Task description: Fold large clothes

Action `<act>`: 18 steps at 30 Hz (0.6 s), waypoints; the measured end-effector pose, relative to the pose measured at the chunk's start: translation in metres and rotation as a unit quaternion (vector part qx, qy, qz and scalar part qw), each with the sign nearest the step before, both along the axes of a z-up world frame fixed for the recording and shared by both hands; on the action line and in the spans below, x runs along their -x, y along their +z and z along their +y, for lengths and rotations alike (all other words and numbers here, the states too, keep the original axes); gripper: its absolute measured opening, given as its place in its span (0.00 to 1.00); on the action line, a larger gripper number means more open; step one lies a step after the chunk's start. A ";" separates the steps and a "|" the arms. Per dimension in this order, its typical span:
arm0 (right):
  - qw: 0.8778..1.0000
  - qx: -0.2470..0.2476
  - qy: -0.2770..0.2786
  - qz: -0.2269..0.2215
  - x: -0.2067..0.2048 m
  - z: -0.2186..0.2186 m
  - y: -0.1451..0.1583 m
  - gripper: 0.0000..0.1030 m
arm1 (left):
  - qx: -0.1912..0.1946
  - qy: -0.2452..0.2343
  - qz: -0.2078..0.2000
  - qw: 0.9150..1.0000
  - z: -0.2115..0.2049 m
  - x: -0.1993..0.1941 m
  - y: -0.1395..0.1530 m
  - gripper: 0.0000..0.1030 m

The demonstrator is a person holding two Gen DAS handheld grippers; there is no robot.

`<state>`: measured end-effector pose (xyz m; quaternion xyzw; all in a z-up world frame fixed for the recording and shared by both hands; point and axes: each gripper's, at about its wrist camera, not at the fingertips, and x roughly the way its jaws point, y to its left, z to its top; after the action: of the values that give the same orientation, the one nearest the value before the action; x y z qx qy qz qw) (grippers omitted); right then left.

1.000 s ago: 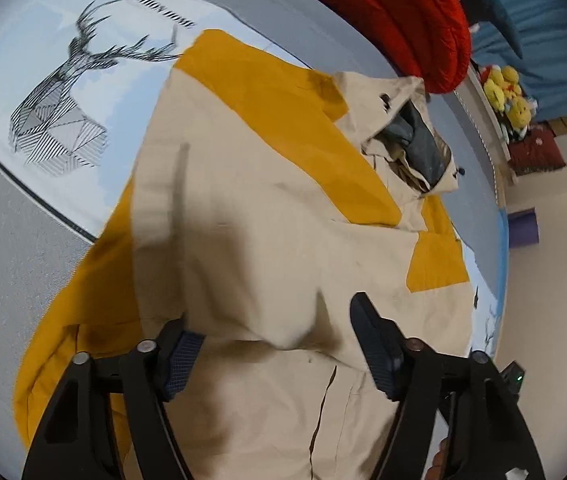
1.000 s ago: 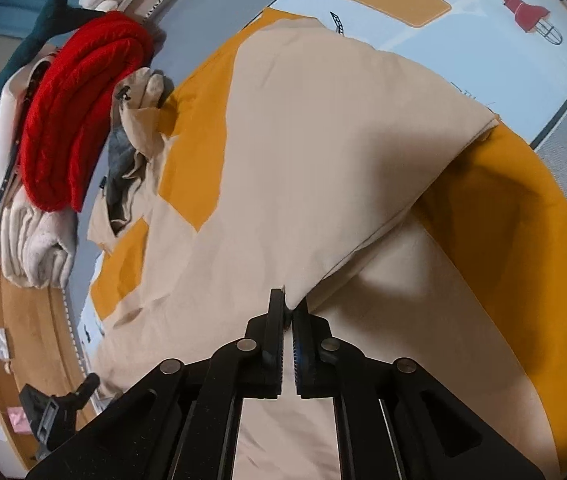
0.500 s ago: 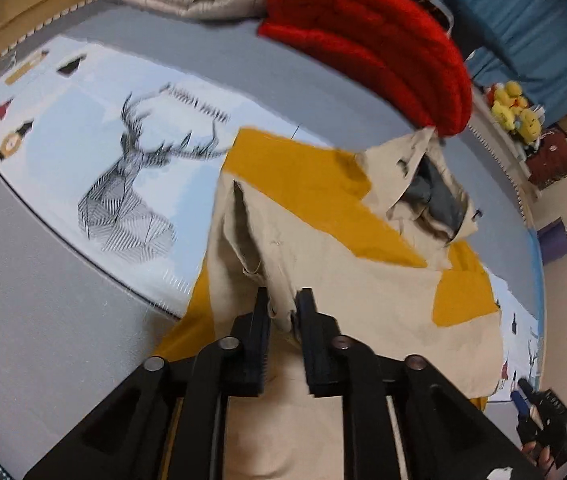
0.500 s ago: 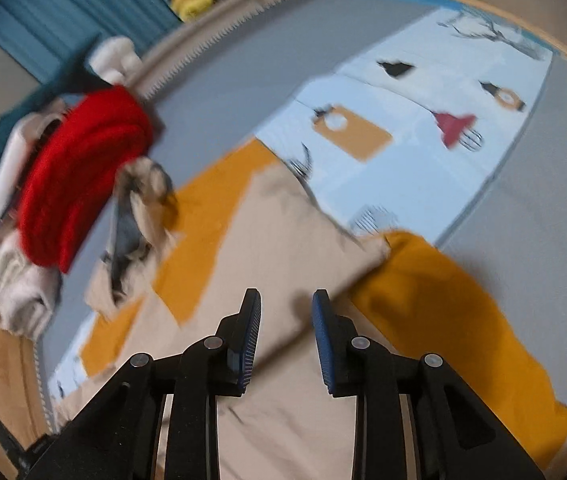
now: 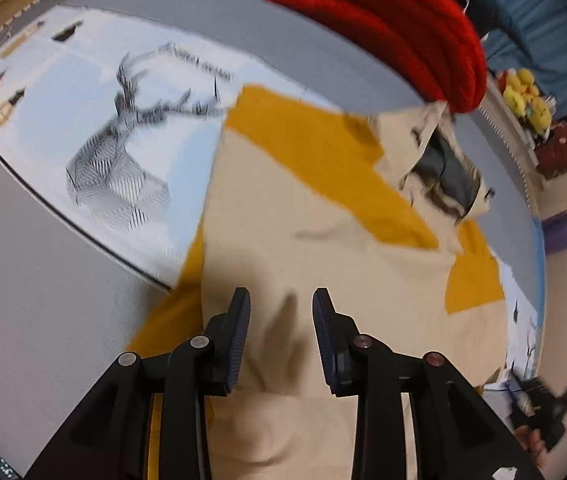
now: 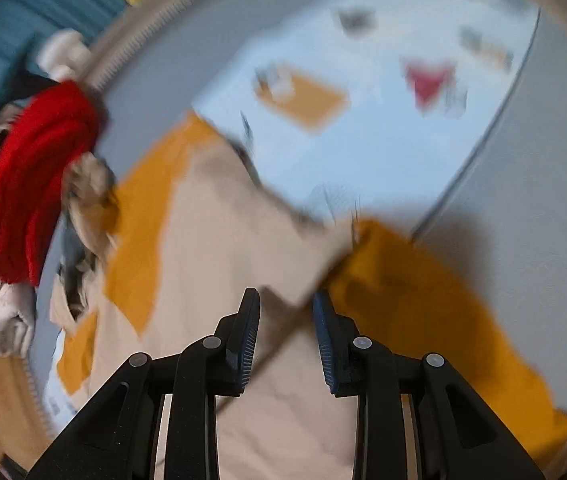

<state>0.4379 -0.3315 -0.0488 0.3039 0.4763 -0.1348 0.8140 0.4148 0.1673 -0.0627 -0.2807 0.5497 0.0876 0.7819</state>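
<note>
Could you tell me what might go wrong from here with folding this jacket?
Both tongs, left and right, are open above the jacket, so the fold lies loose and may spring back. Its hood touches the red knit; dragging the jacket could snag it. The yellow sleeve sticks out unfolded and may bunch.

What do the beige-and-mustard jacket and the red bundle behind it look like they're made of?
The beige-and-mustard jacket looks like thin woven cloth, likely cotton or a blend, matte: it lies flat with soft creases and no sheen. The red bundle looks like chunky knit, probably wool or acrylic: thick raised ribs show. Blur leaves fibre types open.
</note>
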 end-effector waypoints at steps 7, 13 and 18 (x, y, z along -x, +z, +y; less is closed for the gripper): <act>0.991 -0.066 0.113 0.008 -0.029 0.035 -0.021 0.33 | -0.051 -0.006 0.054 0.997 -0.020 0.012 -0.014 0.33; 0.990 -0.090 0.074 0.083 -0.024 0.025 -0.062 0.33 | -0.050 0.032 0.062 0.996 0.002 0.016 -0.019 0.41; 0.992 -0.067 0.104 0.032 -0.025 0.033 -0.038 0.33 | -0.018 0.000 0.042 0.999 0.001 0.005 -0.025 0.05</act>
<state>0.4626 -0.2981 -0.0869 0.3020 0.5391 -0.0272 0.7858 0.4098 0.1679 -0.0878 -0.2631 0.5803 0.1093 0.7629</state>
